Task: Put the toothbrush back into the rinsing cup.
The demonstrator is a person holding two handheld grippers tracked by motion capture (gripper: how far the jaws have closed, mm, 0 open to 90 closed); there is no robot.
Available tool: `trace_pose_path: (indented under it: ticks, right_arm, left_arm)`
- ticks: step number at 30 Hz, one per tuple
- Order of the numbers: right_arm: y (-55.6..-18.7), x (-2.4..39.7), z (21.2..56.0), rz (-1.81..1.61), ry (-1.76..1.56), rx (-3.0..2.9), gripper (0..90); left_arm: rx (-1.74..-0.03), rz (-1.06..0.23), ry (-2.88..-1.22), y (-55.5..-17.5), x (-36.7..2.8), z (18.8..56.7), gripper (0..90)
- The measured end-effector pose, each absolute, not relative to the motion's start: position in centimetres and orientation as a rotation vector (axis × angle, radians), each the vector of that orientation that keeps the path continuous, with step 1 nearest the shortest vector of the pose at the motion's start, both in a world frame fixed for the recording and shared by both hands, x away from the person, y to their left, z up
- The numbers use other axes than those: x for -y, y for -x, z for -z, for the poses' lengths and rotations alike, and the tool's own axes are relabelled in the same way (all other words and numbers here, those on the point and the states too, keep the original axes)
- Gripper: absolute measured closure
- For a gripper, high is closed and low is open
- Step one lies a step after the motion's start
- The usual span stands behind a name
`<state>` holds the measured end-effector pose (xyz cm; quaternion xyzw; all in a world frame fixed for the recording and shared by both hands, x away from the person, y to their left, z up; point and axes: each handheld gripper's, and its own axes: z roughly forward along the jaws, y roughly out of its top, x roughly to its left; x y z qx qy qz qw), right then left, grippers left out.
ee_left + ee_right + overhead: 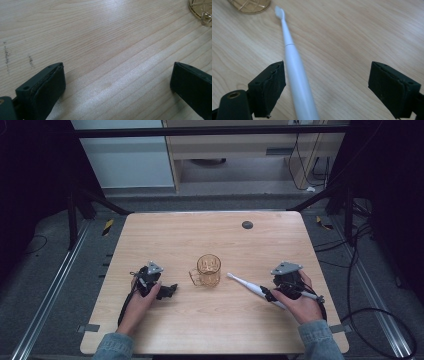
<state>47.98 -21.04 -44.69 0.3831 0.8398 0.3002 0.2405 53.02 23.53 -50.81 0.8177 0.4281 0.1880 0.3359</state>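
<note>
A white electric toothbrush (247, 286) lies flat on the wooden table (165, 232), its head towards an amber glass mug (208, 269) that stands upright mid-table. My right gripper (267, 295) is at the brush's handle end. In the right gripper view the jaws of the right gripper (327, 82) stand wide apart, and the toothbrush (295, 72) runs between them close beside the left jaw, with a wide gap to the other. The mug's base (249, 5) shows at top left. My left gripper (169, 291) rests left of the mug, and in its own view the left gripper (117, 85) is open over bare wood.
A small dark round cap (247, 225) sits in the table near its far edge. The mug's edge (201, 8) shows at the top right of the left gripper view. Beyond the table are grey floor, metal rails and cables.
</note>
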Motion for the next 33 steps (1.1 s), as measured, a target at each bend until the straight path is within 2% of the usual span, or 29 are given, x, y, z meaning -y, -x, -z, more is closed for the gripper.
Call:
trace_pose_path:
  ticks: [8,13,16,19,28,30,33]
  right_arm:
    - [-47.7,17.9,45.1,-0.722,-0.974,-2.356,26.9]
    - [-48.2,16.2,44.7,-0.694,-0.97,-2.386,26.6]
    - [-49.2,15.0,44.0,-0.61,-0.965,-2.426,20.1]
    - [-49.6,14.6,43.7,-0.601,-0.968,-2.449,20.0]
    - [-51.0,14.8,43.4,-0.515,-1.032,-2.503,33.4]
    - [-51.2,14.9,43.4,-0.504,-1.041,-2.503,33.6]
    - [-51.7,15.0,43.5,-0.482,-1.083,-2.503,28.8]
  left_arm:
    - [-1.119,-0.492,-2.131,-53.0,-23.5,50.8,0.0]
    - [-1.12,-0.493,-2.131,-53.0,-23.5,50.8,0.0]
    - [-1.132,-0.497,-2.126,-53.0,-23.4,50.8,0.0]
    - [-1.141,-0.499,-2.122,-53.1,-23.4,50.8,0.0]
    - [-1.139,-0.498,-2.122,-53.3,-23.4,50.8,0.0]
    - [-1.138,-0.498,-2.122,-53.4,-23.4,50.8,0.0]
    - [-1.136,-0.495,-2.121,-53.5,-23.4,50.8,0.0]
